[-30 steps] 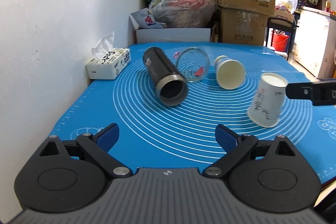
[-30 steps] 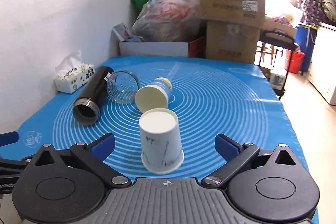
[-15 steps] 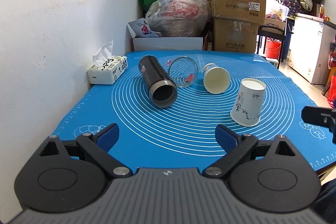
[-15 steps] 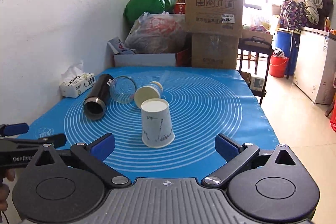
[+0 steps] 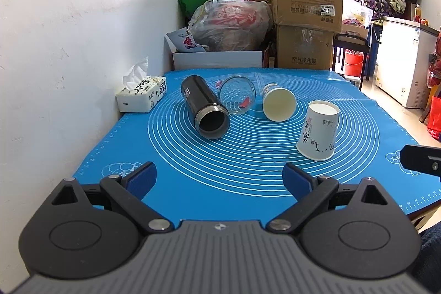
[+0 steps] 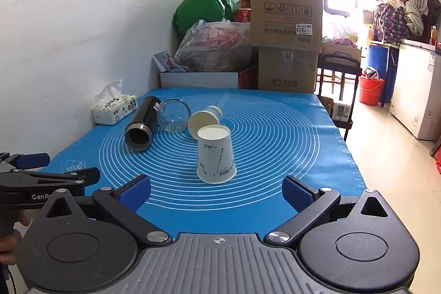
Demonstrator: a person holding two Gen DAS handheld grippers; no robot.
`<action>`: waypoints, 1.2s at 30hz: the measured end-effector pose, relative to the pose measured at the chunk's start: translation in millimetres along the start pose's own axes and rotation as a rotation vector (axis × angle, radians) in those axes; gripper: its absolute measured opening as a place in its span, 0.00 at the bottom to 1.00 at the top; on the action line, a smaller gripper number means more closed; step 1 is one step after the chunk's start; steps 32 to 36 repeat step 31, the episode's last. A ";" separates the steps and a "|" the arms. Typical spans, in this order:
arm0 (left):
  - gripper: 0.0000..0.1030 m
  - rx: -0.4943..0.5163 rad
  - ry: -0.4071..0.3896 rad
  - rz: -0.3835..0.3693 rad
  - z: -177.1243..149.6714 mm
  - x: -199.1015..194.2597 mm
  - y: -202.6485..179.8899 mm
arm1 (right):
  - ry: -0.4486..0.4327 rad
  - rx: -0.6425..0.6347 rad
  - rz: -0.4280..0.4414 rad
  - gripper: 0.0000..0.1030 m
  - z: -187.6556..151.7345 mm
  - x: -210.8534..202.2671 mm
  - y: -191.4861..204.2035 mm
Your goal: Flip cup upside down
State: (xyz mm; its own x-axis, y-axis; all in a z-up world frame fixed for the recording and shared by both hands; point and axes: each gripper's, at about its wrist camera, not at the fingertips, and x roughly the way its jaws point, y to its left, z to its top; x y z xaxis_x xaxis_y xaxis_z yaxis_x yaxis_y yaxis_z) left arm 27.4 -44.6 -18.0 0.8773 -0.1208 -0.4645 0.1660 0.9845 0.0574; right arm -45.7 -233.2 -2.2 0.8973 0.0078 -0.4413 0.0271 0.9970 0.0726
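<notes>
A white paper cup with ink drawings point(image 5: 318, 131) point(image 6: 216, 154) stands upside down on the blue mat point(image 5: 248, 178) point(image 6: 275, 145), rim down and base up. My left gripper point(image 5: 219, 178) is open and empty at the mat's near edge, well short of the cup. My right gripper point(image 6: 216, 190) is open and empty, just in front of the cup and not touching it. A second paper cup point(image 5: 277, 102) point(image 6: 204, 120) lies on its side behind it.
A black flask point(image 5: 205, 110) point(image 6: 142, 126) and a clear glass point(image 5: 237, 95) point(image 6: 173, 119) lie on their sides at the mat's left. A tissue box point(image 5: 142, 95) sits by the wall. Boxes and bags point(image 5: 306, 18) stand behind the table.
Both grippers have pulled back toward the near edge. The decorated cup, tilted by the right gripper a second ago, now stands free upside down on the mat.
</notes>
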 end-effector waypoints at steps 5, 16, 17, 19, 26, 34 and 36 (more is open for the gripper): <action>0.94 0.003 -0.002 0.007 -1.2 -3.5 0.2 | -0.002 0.000 0.001 1.00 -0.2 -3.8 1.9; 0.94 0.014 0.004 0.016 -1.5 -4.7 0.2 | -0.002 -0.005 0.002 1.00 0.4 -7.5 3.7; 0.94 0.016 0.005 0.018 -1.0 -3.9 0.0 | -0.002 -0.006 0.004 1.00 1.0 -6.9 3.8; 0.94 0.016 0.007 0.016 -1.1 -3.6 0.9 | -0.003 -0.007 0.007 1.00 1.4 -6.8 4.5; 0.94 0.020 0.010 0.015 -0.7 -3.4 0.7 | 0.003 -0.014 0.012 0.99 0.4 -4.4 4.7; 0.94 0.025 0.009 0.020 0.2 -3.7 -1.3 | 0.011 -0.003 0.015 0.99 -1.4 -2.6 1.7; 0.94 0.025 0.009 0.020 0.2 -3.7 -1.3 | 0.011 -0.003 0.015 0.99 -1.4 -2.6 1.7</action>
